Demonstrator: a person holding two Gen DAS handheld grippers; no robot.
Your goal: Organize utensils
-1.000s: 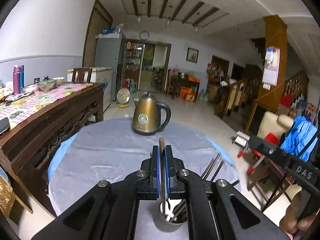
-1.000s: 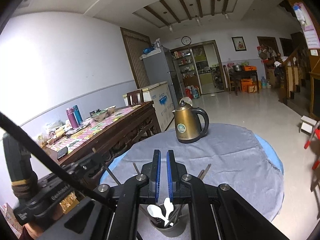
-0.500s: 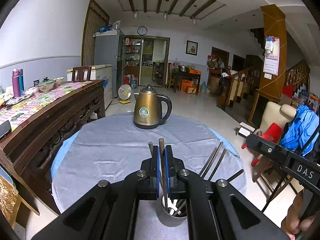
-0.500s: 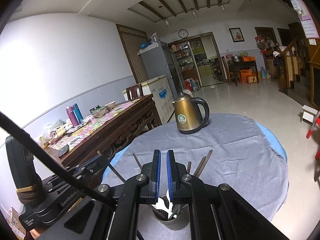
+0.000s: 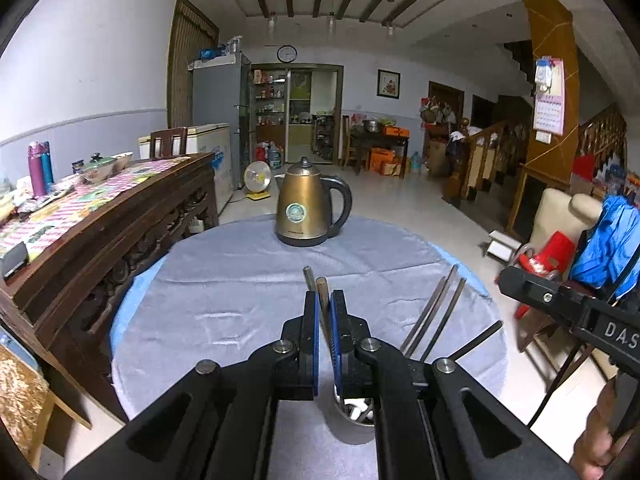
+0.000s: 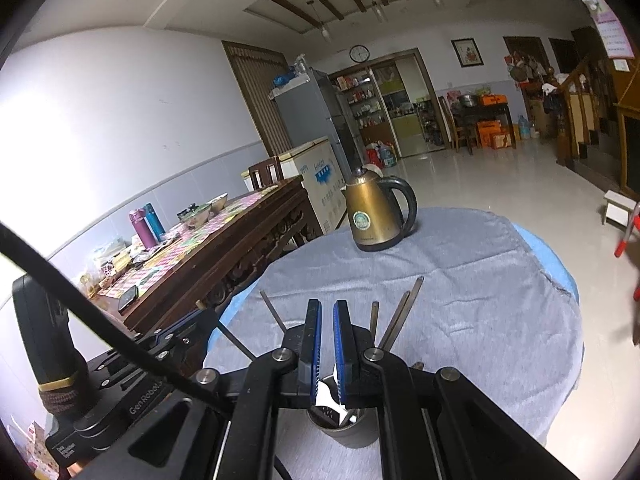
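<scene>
Round table (image 5: 224,280) under a grey cloth, filling the lower half of both frames. Low centre in the left wrist view: the left gripper (image 5: 324,322), blue-lined fingers (image 5: 315,332) a narrow gap apart, with a brown chopstick (image 5: 323,296) standing up in that gap; the gap looks wider than the stick, so I cannot tell whether the pads actually bear on it. A second thin stick (image 5: 308,274) pokes up just left of it. Directly beneath, at bottom centre, a dull metal utensil cup (image 5: 352,428) stands on the cloth, white spoon ends (image 5: 360,412) showing inside. More dark chopsticks (image 5: 436,312) fan out of it toward the right of the frame, long, thin, square-ended. In the right wrist view the right gripper (image 6: 327,328) hangs over the same cup (image 6: 340,432), fingers a small gap apart with nothing between them; white spoons (image 6: 326,400) visible through the gap, sticks splayed left (image 6: 272,312) and right (image 6: 400,316) of the fingers. A brass-coloured kettle (image 5: 308,208) with a black handle sits at the far edge of the table, upper centre. Dark carved sideboard (image 6: 224,248) along the left of both frames.
</scene>
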